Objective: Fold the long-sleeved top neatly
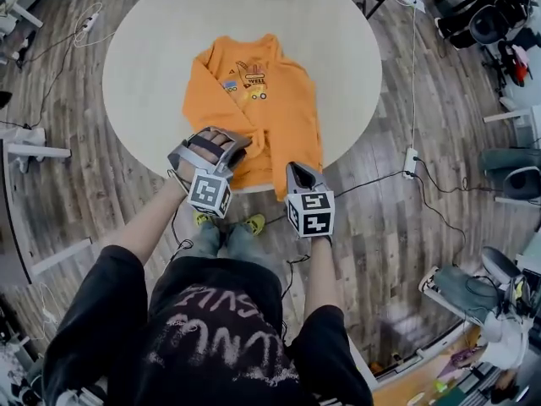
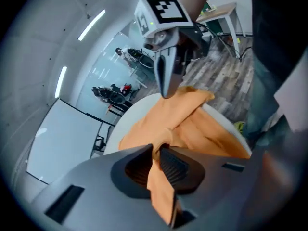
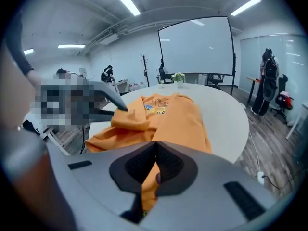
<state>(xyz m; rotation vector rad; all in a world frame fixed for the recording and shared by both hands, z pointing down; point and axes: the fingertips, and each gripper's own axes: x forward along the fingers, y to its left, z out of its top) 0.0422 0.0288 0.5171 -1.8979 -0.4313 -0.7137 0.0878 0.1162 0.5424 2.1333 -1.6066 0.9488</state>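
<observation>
My left gripper (image 2: 156, 150) is nipped shut on a fold of the long-sleeved top (image 2: 192, 124), the soft orange knit bunched between the ribbed black pads and trailing out below them. My right gripper (image 3: 155, 146) is pressed fully together, with a thin edge of the same cloth caught in it and hanging beneath. Both tools point forward and downward. My bare left forearm (image 1: 144, 227) angles in from the side, and the right forearm (image 1: 319, 269) runs almost straight ahead. The left gripper is rolled over, so its grey shell faces up. The top lies mostly flat on the smooth, pale round table (image 1: 169, 49), collar at the far side, a small vehicle print (image 1: 251, 79) on the chest and its near hem drooping over the table's edge. The left side of the top is pulled into loose creases across the body. Below the table is a grey wood-plank floor (image 1: 406, 227).
</observation>
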